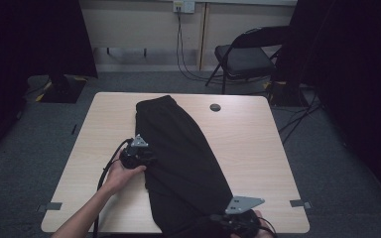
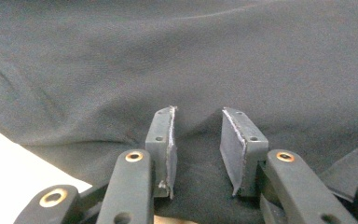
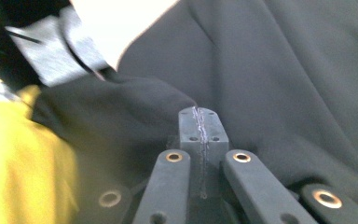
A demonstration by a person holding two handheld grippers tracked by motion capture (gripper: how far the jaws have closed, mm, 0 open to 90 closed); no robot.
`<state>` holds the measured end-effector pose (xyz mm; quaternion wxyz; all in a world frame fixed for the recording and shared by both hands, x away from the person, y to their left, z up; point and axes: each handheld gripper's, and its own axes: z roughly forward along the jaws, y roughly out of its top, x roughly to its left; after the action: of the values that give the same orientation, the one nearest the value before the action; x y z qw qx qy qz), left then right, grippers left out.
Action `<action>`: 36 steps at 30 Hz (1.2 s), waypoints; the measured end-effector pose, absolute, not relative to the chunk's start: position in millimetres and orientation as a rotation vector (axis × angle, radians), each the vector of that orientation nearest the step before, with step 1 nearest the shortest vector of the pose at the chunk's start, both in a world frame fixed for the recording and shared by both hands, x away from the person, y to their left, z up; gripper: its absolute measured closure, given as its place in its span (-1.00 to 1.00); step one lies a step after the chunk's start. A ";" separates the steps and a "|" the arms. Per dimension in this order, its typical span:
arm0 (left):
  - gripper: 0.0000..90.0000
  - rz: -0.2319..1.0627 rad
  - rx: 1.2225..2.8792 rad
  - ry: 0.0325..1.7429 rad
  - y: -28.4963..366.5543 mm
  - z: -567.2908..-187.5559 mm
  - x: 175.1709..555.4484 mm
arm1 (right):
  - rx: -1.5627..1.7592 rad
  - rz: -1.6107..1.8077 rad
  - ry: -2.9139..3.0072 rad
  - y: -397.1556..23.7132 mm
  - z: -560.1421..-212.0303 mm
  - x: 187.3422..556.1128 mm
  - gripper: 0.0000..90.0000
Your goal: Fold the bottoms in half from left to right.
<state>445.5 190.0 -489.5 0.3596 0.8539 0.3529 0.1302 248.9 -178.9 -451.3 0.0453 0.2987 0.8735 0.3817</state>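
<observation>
Dim room, light wood table [image 1: 258,148] on grey carpet [image 1: 337,163].

Black folding chair [image 1: 243,57] stands beyond the table's far right corner, near a pale wall [image 1: 139,22] with a socket [image 1: 183,6] and cables [image 1: 181,54] hanging to the floor. Dark curtains [image 1: 357,74] flank both sides. A round grommet [image 1: 215,107] sits near the far edge; small markers, possibly tape [image 1: 53,206], lie beside the near corners.

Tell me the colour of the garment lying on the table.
Black, plain with no pattern; the garment shows best in the high view.
</observation>
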 end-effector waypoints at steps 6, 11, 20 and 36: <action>0.45 0.327 2.196 0.917 189.9 -489.7 446.7 | 1.005 1.179 2.607 -193.0 -453.6 250.2 0.44; 0.43 0.330 2.192 0.914 189.3 -490.0 446.2 | 0.912 1.263 2.546 -161.3 -430.2 288.1 0.49; 0.38 0.323 2.194 0.899 190.3 -490.5 446.0 | 0.983 1.009 2.487 -122.2 -464.1 405.8 0.22; 0.28 0.269 2.197 0.839 176.4 -491.2 431.8 | 1.070 0.912 2.483 -133.9 -485.0 402.8 0.17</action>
<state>431.8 176.4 -491.2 0.3775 0.8595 0.3282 0.1053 402.8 -133.9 -485.0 0.1436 0.3710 0.8612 0.3164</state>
